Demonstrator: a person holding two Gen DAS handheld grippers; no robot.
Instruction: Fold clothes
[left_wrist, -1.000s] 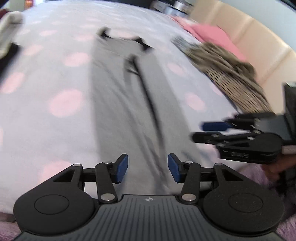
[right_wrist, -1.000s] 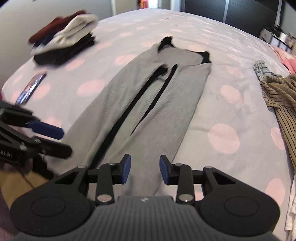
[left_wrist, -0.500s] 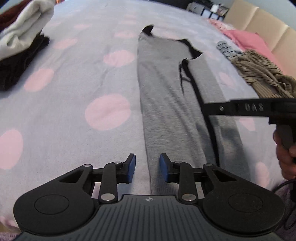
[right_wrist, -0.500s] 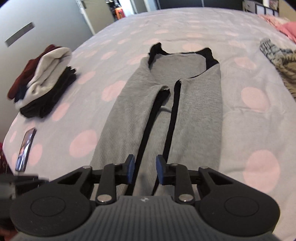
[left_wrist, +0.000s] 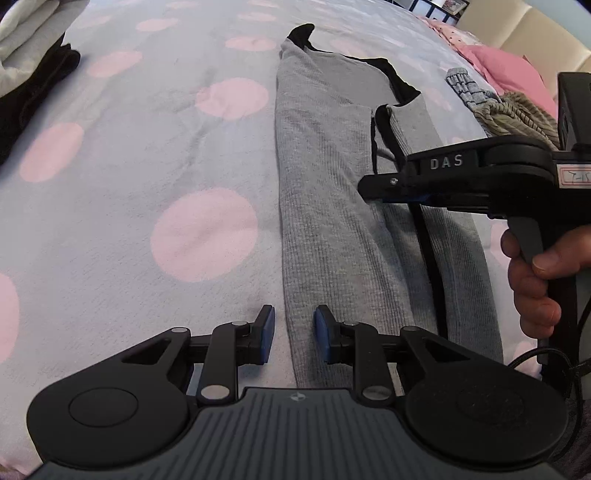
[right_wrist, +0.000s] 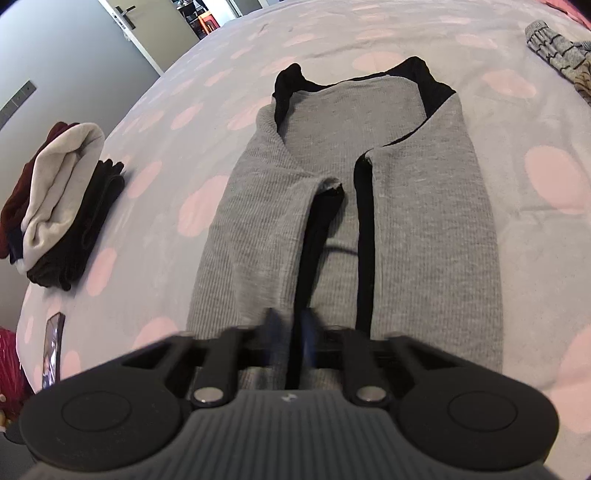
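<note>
The grey garment (left_wrist: 325, 206) runs lengthwise toward twelve o'clock from both narrowing grippers, left gripper (left_wrist: 293, 334) straddling its edge, right gripper (right_wrist: 291, 332) blurred, seemingly closing on fabric.

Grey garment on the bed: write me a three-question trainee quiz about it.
1. True or false: the grey garment lies spread on the spotted bedcover.
2. Its trim is: A black, B red, C white.
3. Fill in: in the right wrist view, the stack of folded clothes lies to the garment's ____.

Key: 1 true; 2 A; 3 left.
</note>
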